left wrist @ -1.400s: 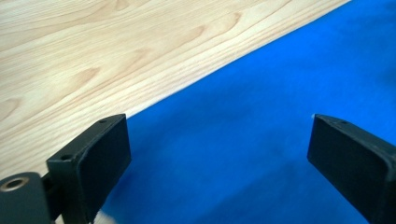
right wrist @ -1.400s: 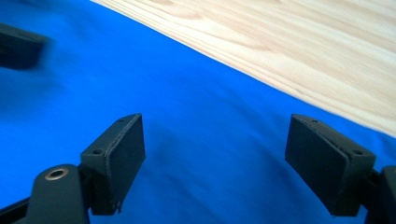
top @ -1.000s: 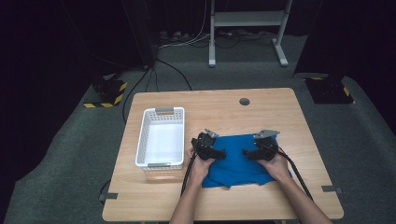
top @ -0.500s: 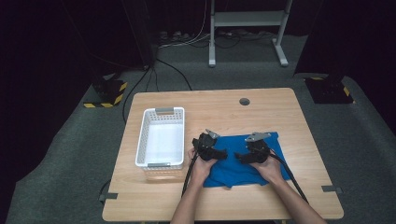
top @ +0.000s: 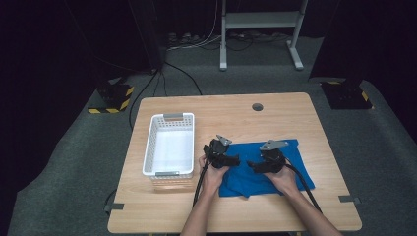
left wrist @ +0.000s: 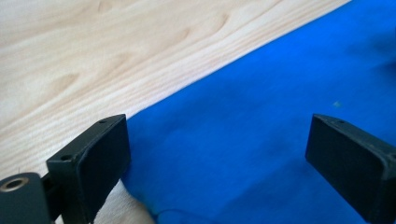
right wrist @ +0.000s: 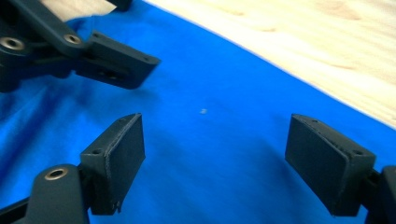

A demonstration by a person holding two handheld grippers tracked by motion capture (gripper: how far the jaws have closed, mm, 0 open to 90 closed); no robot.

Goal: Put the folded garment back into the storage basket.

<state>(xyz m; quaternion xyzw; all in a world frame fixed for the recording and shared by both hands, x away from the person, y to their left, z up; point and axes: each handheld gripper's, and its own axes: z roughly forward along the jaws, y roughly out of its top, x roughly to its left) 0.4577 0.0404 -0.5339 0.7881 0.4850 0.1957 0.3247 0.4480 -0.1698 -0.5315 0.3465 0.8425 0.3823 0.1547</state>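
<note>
A blue cloth (top: 297, 164) lies flat on the wooden table (top: 295, 118), right of centre near the front. My left gripper (top: 231, 160) rests at its left edge, pointing right. In the left gripper view its jaws (left wrist: 217, 154) stand open over the cloth (left wrist: 261, 93), nothing pinched. My right gripper (top: 255, 166) is over the cloth's middle, pointing left at the other. Its jaws (right wrist: 233, 158) have just closed in a little but remain wide open above the cloth (right wrist: 210, 84). The left gripper's fingers (right wrist: 112, 60) show close ahead of it.
A white plastic basket (top: 147, 157) stands on the table's left part, right beside my left hand. A small round grommet (top: 257, 106) sits near the far edge. Bare wood lies behind and to the right of the cloth.
My right gripper has slid left across the cloth toward the left gripper, uncovering the cloth's right edge. The left gripper has stayed put.
</note>
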